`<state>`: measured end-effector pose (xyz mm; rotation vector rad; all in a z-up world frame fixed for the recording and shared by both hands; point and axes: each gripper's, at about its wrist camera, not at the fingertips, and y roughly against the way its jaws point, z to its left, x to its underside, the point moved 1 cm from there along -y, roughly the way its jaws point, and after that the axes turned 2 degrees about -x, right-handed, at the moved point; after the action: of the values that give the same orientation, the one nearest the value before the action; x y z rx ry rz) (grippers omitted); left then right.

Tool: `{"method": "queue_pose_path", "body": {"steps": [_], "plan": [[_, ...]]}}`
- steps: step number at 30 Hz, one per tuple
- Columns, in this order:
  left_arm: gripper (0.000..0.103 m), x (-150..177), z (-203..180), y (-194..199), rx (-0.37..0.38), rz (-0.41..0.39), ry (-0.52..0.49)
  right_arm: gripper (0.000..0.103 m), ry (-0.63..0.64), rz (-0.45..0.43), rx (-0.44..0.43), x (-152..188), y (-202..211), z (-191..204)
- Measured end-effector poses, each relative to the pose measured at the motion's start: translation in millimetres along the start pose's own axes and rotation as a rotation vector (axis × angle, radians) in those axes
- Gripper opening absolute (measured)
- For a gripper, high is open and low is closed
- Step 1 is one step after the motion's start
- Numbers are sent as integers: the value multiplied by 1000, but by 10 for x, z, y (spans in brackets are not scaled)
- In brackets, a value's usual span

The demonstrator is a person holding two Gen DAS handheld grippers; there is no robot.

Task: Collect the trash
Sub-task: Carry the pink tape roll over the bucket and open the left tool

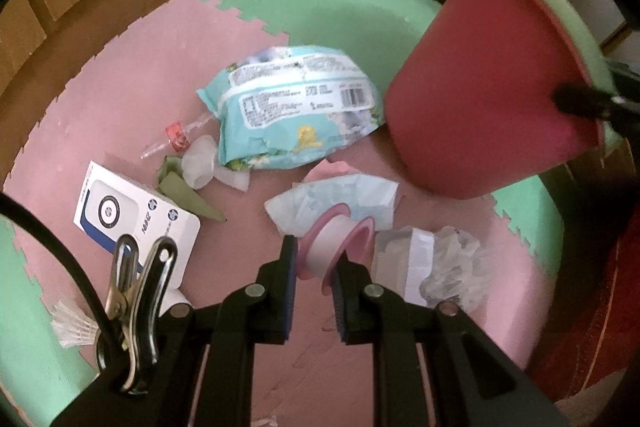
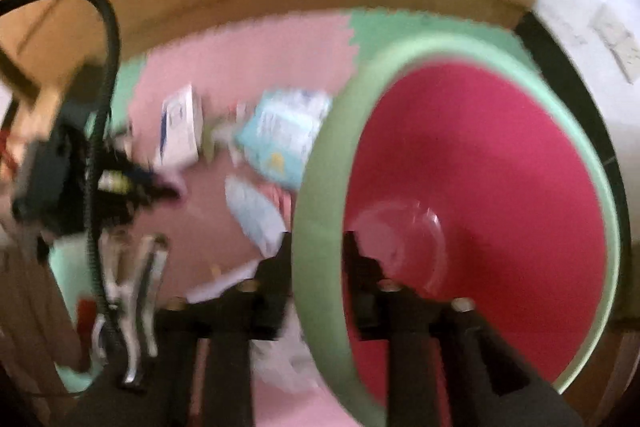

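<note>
Trash lies scattered over the pink and green foam floor mat, and the piece that matters now is the pink tape spool, caught between the fingers of the left gripper. Those fingers are drawn in close on the spool's two flanges, so its axle runs straight across from one finger to the other. It looks raised a little off the mat, though I cannot be sure.

Up and to the right of the spool hangs the red bin, tipped, its pale green rim clamped by the right gripper, one finger outside the wall and one inside. From the spool, the bin's mouth faces away, toward the right hand, so the spool would likely need to travel up and over that rim.

Only the left view shows what is left on the mat: a teal wipes pack, a white box, crumpled tissue. Only the right view, blurred as it is, looks into the bin, where something clear and rounded seems to sit at the bottom.
</note>
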<state>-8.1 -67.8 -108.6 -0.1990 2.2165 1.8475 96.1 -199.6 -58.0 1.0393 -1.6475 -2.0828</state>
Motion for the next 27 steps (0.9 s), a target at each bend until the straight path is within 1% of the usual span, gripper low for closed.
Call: {"method": "queue_pose_path", "body": {"steps": [1,2,5,8,10,12,14,17,18,21,24,27], "plan": [[16,-6,-2,23,4,-4,0,50,-18,-52,-9,-4,114,24],[16,-14,-16,54,9,-10,0,54,-26,-79,-12,-20,180,57],[16,-49,-75,173,16,-36,-11,56,-46,-158,-9,8,458,139],[16,-100,-189,357,28,-82,-42,56,-61,-193,19,45,667,231],[16,-133,-260,466,38,-104,-63,56,-75,-214,49,36,695,364],[16,-171,-347,599,48,-131,-87,56,-119,-233,93,80,830,374],[16,-224,-452,756,47,-166,-115,56,-181,-227,141,128,930,390],[16,-323,-594,958,49,-204,-147,56,-228,-221,196,202,1056,444],[16,-370,-650,1039,57,-219,-153,56,-268,-227,208,260,1137,450],[16,-500,-825,1252,82,-256,-168,56,-375,-248,204,394,1270,368],[16,-644,-1005,1385,107,-273,-182,56,-485,-297,234,562,1328,301],[16,-813,-1235,1424,116,-263,-204,56,-501,-313,245,654,1371,293]]}}
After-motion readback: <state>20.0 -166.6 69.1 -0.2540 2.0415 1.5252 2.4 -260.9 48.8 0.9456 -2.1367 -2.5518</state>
